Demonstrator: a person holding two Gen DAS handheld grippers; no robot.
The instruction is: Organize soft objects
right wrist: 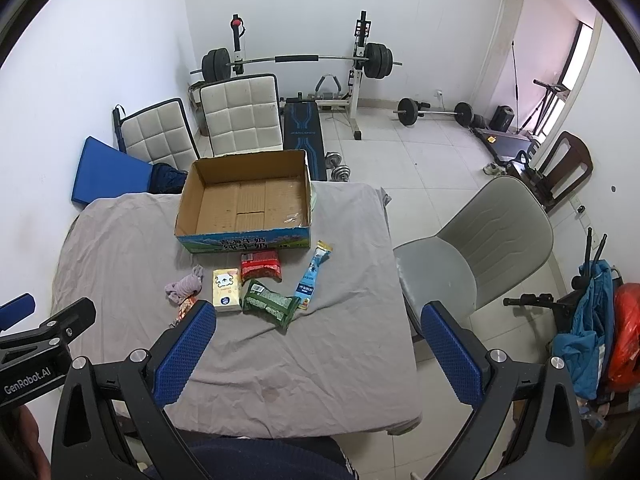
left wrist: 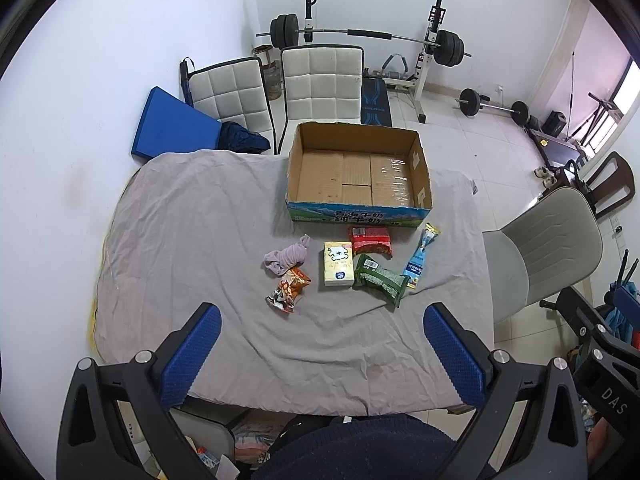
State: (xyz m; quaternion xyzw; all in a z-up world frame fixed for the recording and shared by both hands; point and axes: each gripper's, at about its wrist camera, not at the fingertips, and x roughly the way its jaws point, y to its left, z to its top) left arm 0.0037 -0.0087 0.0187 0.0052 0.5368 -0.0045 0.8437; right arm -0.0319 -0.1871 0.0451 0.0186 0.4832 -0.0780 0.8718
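An open cardboard box (left wrist: 356, 168) (right wrist: 244, 200) with nothing in it stands at the far side of a grey-covered table (left wrist: 192, 240) (right wrist: 320, 360). In front of it lie a crumpled grey-purple cloth (left wrist: 289, 258) (right wrist: 184, 286), an orange snack bag (left wrist: 289, 290), a yellow tissue pack (left wrist: 338, 264) (right wrist: 227, 286), a red packet (left wrist: 370, 240) (right wrist: 260, 264), a green packet (left wrist: 380, 280) (right wrist: 270, 304) and a blue sachet (left wrist: 420, 254) (right wrist: 314, 276). My left gripper (left wrist: 322, 320) and right gripper (right wrist: 320, 316) are open and empty, held above the table's near side.
Two white padded chairs (left wrist: 320, 84) (right wrist: 240, 116) stand behind the table. A grey swivel chair (left wrist: 548, 248) (right wrist: 480, 248) is at its right edge. A blue cushion (left wrist: 172, 124) leans on the left wall. A barbell rack (left wrist: 360, 36) is at the back.
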